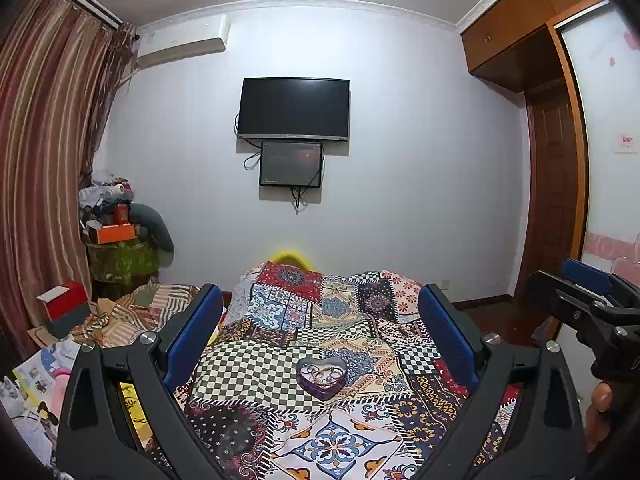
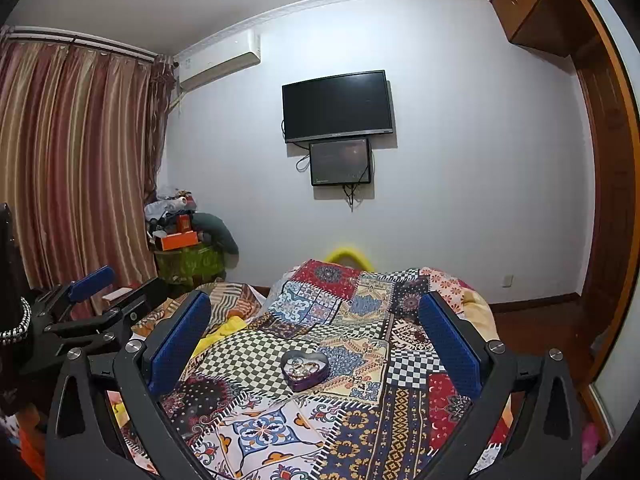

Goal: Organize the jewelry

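One heart-shaped tin [image 1: 321,376] (jewelry inside) between two spread grippers.

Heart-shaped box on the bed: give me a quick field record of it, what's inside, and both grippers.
box: purple heart-shaped tin, no lid on it
contents: tangle of small jewelry pieces; single items too small to tell
support: patchwork patterned quilt on the bed
left gripper: open, empty, apart from the tin
right gripper: open, empty, apart from the tin
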Demonstrator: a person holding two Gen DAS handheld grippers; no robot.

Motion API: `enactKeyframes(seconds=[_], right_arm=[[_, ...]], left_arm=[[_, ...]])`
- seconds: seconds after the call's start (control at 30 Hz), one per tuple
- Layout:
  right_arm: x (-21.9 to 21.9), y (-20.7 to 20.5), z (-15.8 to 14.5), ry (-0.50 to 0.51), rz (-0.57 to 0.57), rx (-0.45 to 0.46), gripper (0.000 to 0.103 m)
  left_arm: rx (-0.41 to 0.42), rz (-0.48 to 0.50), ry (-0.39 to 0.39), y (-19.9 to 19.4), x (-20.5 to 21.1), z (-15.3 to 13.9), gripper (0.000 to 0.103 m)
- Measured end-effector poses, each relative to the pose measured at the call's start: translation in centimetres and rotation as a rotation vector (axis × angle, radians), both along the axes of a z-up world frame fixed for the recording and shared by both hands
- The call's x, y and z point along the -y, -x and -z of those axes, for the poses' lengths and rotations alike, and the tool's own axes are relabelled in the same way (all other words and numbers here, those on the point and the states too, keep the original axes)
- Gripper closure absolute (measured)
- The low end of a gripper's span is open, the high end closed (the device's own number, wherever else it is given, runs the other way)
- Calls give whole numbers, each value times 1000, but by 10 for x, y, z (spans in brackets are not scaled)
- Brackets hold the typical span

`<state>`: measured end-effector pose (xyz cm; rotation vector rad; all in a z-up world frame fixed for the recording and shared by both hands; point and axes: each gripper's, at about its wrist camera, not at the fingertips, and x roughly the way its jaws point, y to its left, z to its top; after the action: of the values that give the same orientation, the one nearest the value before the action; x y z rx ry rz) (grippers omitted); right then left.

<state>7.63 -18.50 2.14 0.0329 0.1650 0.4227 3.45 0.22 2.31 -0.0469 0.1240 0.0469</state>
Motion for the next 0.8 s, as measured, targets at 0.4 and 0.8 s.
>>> enactKeyframes(seconds=[0.4, 0.8], right_arm=[[0, -4, 2, 8, 5, -14, 0], [1, -5, 2, 14, 13, -19, 0]], left_arm=[[-15, 22, 9, -6, -3, 4, 5], [-27, 38, 18, -10, -6, 7, 5]])
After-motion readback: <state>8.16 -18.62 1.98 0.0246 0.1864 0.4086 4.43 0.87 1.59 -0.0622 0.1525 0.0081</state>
